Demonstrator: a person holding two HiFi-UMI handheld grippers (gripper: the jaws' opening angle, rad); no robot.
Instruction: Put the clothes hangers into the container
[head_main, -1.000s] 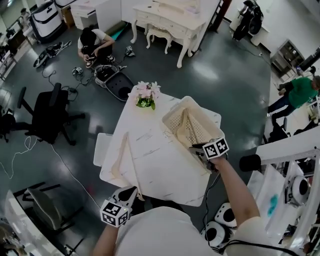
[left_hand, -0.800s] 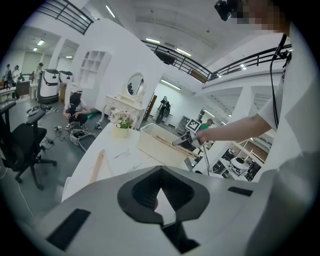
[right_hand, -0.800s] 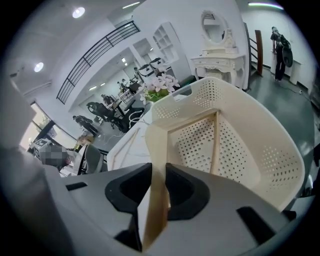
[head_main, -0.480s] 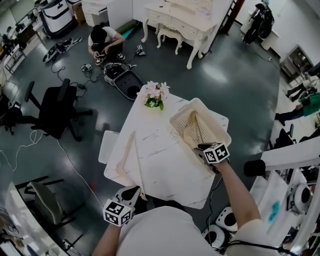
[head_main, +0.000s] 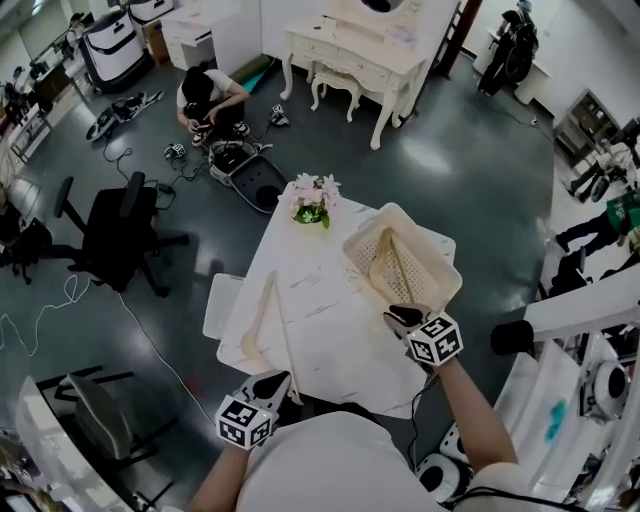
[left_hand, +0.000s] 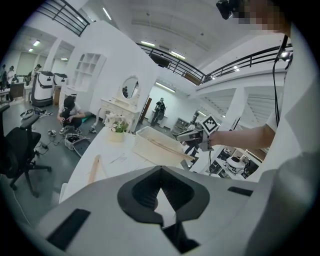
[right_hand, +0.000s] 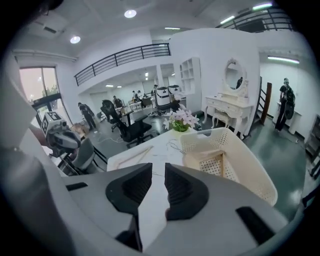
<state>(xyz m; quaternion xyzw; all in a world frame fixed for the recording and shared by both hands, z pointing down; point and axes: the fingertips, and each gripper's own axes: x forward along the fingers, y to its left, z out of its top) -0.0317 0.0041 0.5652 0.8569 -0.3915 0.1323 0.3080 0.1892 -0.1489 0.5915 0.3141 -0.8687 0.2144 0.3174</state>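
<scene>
A cream perforated basket (head_main: 436, 263) stands on the right of the white table (head_main: 330, 340), with one pale wooden hanger (head_main: 392, 262) lying inside it. A second hanger (head_main: 266, 318) lies flat on the table's left side. My right gripper (head_main: 398, 317) hovers just off the basket's near corner; its jaws have just been closing and stand open with nothing between them (right_hand: 158, 167). The left gripper (head_main: 272, 384) rests at the table's near edge, close to the second hanger's end, jaws together and empty (left_hand: 160, 170). The right gripper view shows the basket (right_hand: 240, 160) and both hangers (right_hand: 210, 154) (right_hand: 132, 156).
A pot of pink flowers (head_main: 314, 200) stands at the table's far edge. A white seat (head_main: 222, 300) sits by the table's left side, a black office chair (head_main: 110, 230) further left. A person (head_main: 210, 95) crouches on the floor beyond, near a white dressing table (head_main: 350, 45).
My right gripper has drawn back and up from the basket's near edge toward me. The hanger stays in the basket. The left gripper has kept still.
</scene>
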